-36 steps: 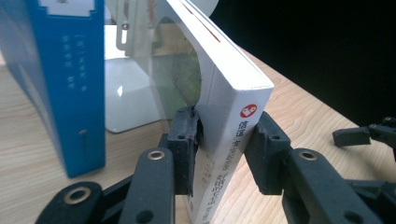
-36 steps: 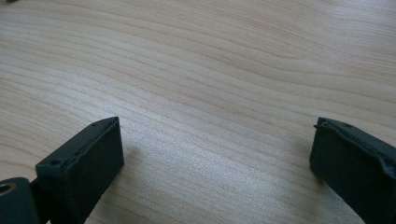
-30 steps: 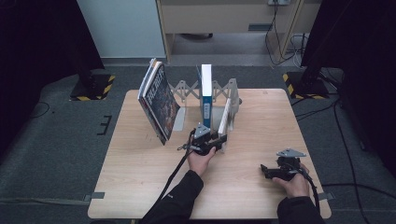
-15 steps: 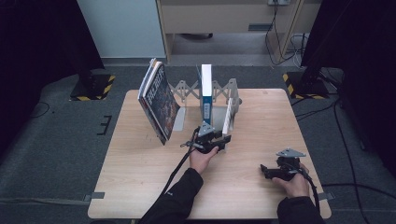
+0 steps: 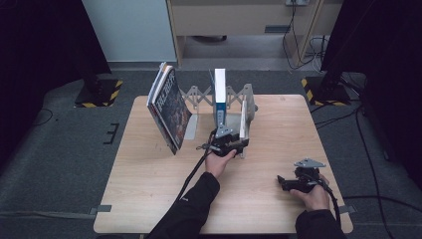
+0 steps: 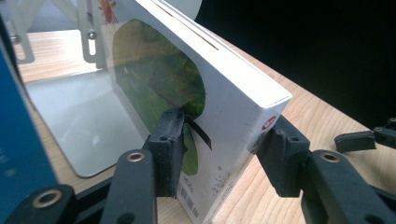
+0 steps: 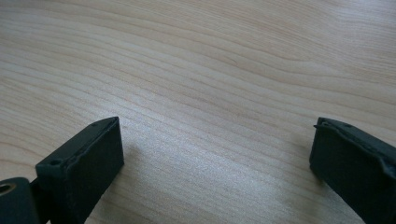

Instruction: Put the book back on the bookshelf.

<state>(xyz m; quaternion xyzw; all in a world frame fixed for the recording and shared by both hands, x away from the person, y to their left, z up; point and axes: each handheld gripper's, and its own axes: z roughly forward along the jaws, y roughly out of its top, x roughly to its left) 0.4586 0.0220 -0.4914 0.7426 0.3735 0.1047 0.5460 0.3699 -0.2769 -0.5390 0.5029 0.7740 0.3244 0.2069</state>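
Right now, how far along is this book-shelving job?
Done: three books sit at the rack: the dark book leaning, the blue-and-white book and white book upright. In hand: the left gripper straddles the white book, jaws just opening, apparently letting go. Left: draw that gripper clear; the right gripper rests open and empty on the table.

A square light-wood table (image 5: 149, 199) stands on dark grey carpet. Toward its twelve o'clock edge sits a grey metal expanding book rack (image 5: 196, 94). In it stand a white-and-blue upright book (image 5: 219, 92) and, just at three o'clock of that, a thin white book (image 5: 243, 117). At ten o'clock, a dark-covered magazine bundle (image 5: 169, 107) leans tilted on the tabletop.
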